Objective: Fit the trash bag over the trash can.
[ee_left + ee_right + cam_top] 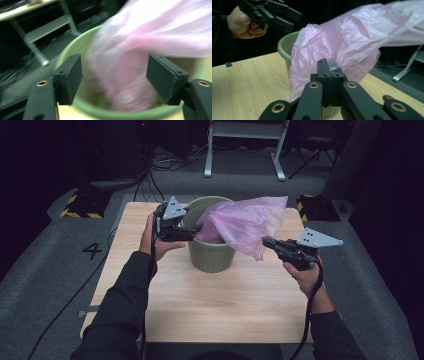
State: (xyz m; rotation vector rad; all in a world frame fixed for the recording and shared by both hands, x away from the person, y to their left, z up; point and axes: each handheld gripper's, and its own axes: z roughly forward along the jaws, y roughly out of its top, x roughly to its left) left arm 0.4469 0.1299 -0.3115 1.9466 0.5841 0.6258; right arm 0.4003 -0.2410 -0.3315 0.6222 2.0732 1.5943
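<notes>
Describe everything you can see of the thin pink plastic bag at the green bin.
The thin pink plastic bag is translucent, crinkled film. Part hangs inside the round green plastic bin; the rest billows out over its right rim and down the outside. The right gripper has its jaws shut at the film's edge. The left gripper is open around it, pads apart, near the bin's left rim.

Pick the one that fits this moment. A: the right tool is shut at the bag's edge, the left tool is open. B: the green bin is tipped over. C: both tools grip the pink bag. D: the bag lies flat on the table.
A: the right tool has its jaws together at the edge of the pink bag, while the left tool stands open at the green bin.
</notes>
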